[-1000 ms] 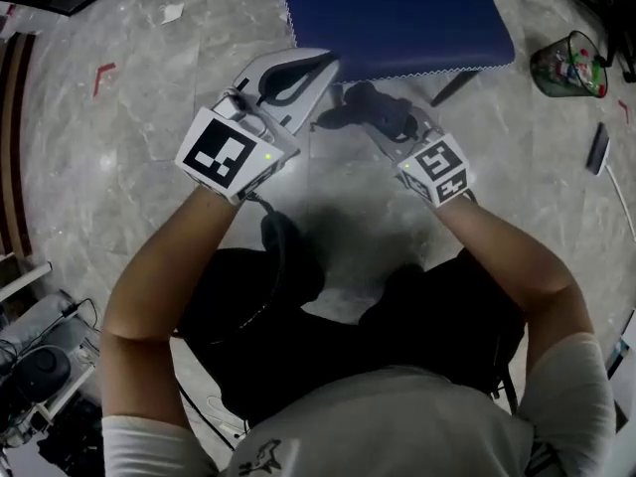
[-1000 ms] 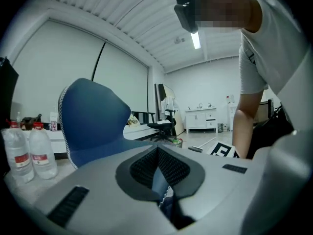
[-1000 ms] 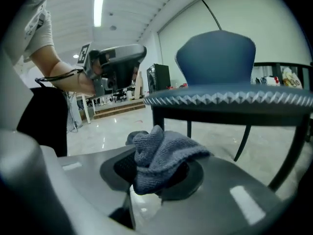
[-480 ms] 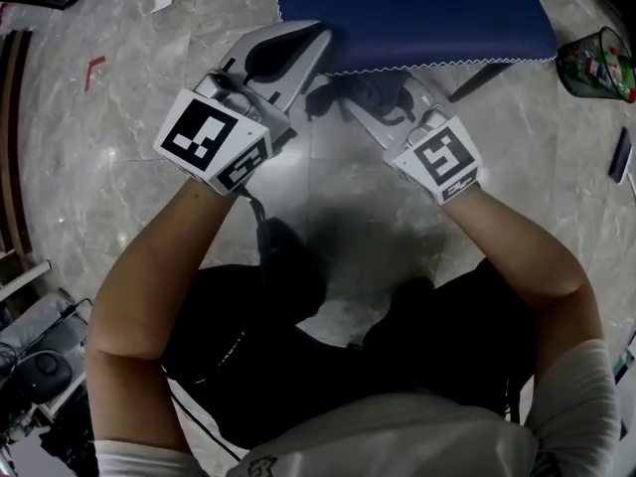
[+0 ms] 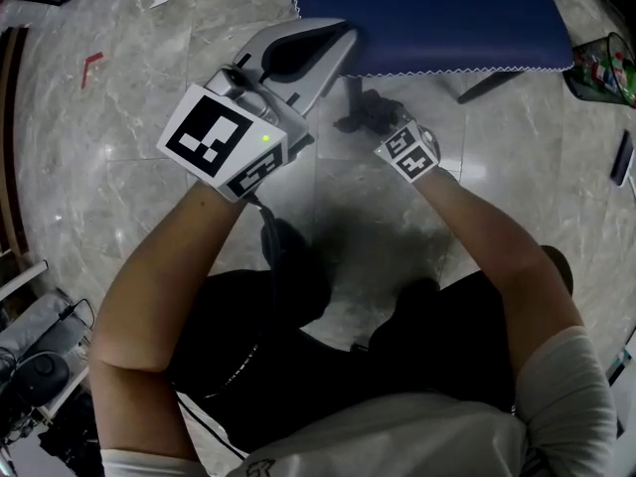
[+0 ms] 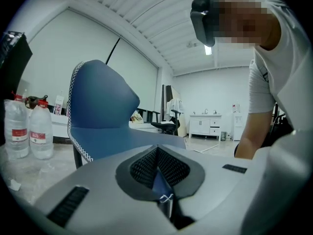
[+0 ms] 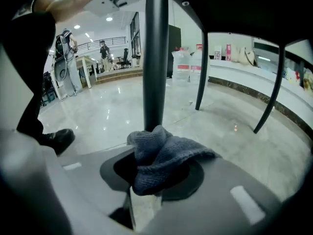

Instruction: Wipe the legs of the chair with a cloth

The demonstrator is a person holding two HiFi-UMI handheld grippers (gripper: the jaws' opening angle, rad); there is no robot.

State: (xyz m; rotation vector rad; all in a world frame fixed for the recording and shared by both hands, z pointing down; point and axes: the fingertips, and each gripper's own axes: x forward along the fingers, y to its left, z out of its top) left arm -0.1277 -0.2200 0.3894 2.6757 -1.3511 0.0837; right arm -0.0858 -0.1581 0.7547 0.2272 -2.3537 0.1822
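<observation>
Down dropped our right gripper (image 5: 376, 122) beneath the blue chair seat (image 5: 437, 13), its jaws just tightening on the grey cloth (image 7: 161, 153), which touched the black chair leg (image 7: 155, 58); our left gripper (image 5: 333, 43) clamped the seat's edge

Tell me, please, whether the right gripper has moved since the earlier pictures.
Yes. The right gripper has sunk floorward along the chair leg, below the blue seat; its marker cube looks smaller.
</observation>
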